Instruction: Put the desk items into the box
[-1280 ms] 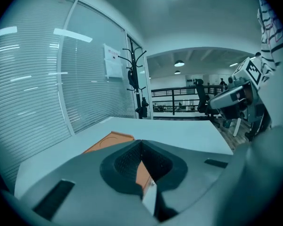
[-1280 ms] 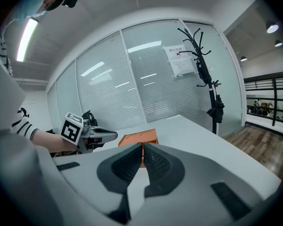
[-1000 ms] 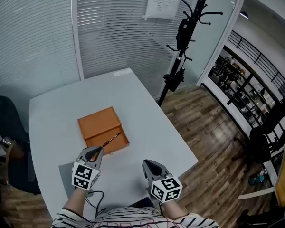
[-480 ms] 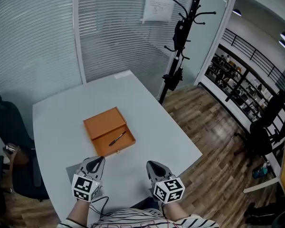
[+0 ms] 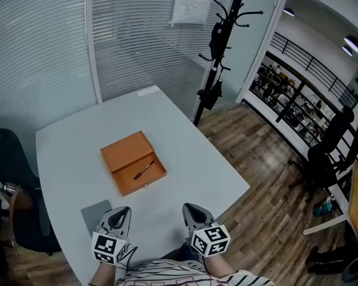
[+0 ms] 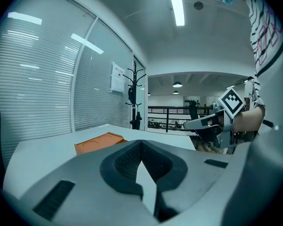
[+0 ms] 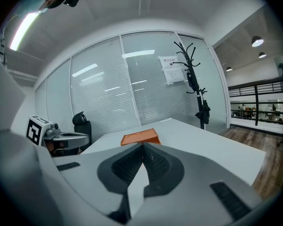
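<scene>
An open orange box (image 5: 126, 150) lies in the middle of the white table (image 5: 191, 154), and a dark pen (image 5: 144, 170) rests in its near tray. Both grippers hover over the table's near edge, short of the box. My left gripper (image 5: 123, 210) is shut with nothing in it, just right of a flat grey pad (image 5: 94, 213). My right gripper (image 5: 188, 208) is shut and empty too. From the left gripper view the box (image 6: 98, 141) shows beyond the closed tips (image 6: 140, 142). The right gripper view has the box (image 7: 140, 137) straight ahead of its closed tips (image 7: 143, 145).
A black coat stand (image 5: 216, 46) rises past the table's far right corner. A dark office chair (image 5: 6, 159) sits at the left side. Slatted glass walls (image 5: 48, 46) close off the back. Wood floor (image 5: 268, 177) drops away to the right.
A second ago my left gripper held the pen over the box; the pen now lies in the tray, and the left gripper has drawn back toward me, shut.
</scene>
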`<state>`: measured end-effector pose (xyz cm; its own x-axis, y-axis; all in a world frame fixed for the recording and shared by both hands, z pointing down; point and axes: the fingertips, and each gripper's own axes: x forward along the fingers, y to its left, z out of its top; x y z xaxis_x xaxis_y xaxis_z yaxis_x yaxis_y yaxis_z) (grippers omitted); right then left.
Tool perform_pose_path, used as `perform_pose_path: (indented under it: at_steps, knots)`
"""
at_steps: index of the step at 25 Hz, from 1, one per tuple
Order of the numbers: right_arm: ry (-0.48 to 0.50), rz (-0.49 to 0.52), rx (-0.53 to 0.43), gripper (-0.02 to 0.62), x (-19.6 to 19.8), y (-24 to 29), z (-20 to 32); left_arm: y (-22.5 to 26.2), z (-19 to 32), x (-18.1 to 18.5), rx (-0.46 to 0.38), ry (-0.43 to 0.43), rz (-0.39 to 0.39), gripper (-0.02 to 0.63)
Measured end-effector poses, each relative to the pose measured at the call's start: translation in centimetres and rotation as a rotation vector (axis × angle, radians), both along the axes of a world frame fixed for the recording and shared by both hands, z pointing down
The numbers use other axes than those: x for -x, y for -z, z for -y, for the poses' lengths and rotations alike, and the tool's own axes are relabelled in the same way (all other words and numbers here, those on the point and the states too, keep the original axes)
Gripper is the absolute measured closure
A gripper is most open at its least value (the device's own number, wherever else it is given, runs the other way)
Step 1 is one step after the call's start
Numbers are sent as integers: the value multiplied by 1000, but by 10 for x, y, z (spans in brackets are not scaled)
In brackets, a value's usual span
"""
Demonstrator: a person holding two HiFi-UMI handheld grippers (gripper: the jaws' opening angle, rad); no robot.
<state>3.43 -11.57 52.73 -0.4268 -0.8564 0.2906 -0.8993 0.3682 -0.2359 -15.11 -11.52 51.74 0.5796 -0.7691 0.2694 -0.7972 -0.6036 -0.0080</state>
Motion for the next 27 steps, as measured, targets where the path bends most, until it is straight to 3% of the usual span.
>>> perform_pose_path:
  at_steps: [5, 27]
  knots:
    - [-11, -40, -15, 571, -2, 1, -9, 0, -10, -4, 4, -18, -4, 584]
    - [20, -41, -21, 571, 8, 4, -4, 2, -8, -6, 0, -14, -6, 584]
